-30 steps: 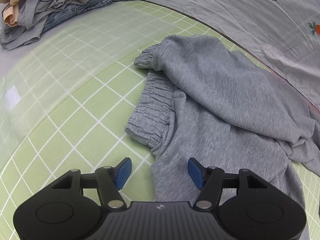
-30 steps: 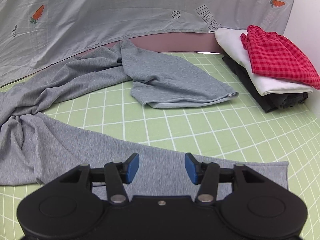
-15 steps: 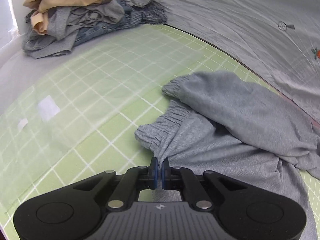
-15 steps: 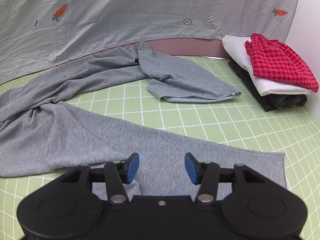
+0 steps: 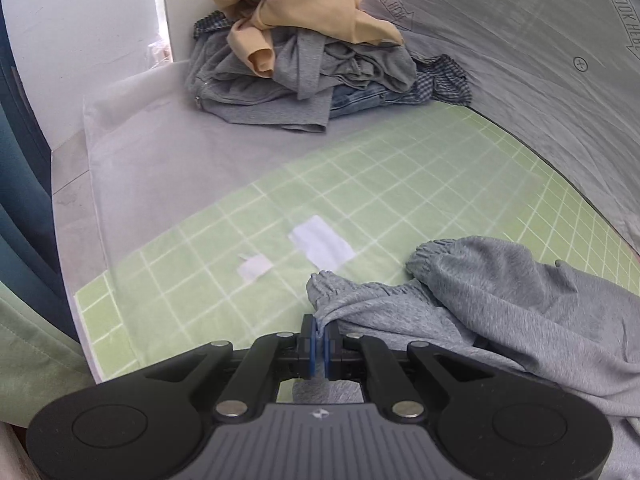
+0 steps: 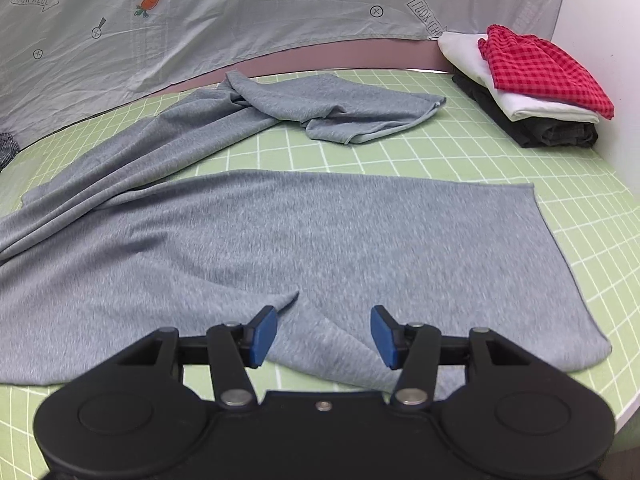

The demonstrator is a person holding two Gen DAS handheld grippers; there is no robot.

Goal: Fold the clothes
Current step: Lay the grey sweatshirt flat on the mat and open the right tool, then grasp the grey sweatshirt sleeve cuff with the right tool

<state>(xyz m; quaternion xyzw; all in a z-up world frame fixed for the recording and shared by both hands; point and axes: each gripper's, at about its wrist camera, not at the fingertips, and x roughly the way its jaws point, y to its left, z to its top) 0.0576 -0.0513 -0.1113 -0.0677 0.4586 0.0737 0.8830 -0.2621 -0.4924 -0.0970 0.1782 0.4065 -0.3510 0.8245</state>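
Observation:
A pair of grey sweatpants (image 5: 520, 312) lies spread on the green grid mat (image 5: 360, 184). My left gripper (image 5: 319, 340) is shut on the gathered elastic waistband at its near corner, and the cloth is pulled taut there. In the right wrist view one trouser leg (image 6: 320, 232) lies flat across the mat, and the other leg (image 6: 320, 108) sits crumpled further back. My right gripper (image 6: 323, 334) is open just above the near edge of the flat leg, with nothing between its blue pads.
A heap of unfolded clothes (image 5: 304, 60), beige on top, sits at the far end. A folded stack (image 6: 532, 88) with a red checked piece on top stands at the back right. A grey carrot-print sheet (image 6: 200, 20) hangs behind. Two white patches (image 5: 320, 240) lie on the mat.
The left gripper closed on the waistband and has pulled it leftward. The right gripper has moved forward over the leg, which now lies flatter and more spread.

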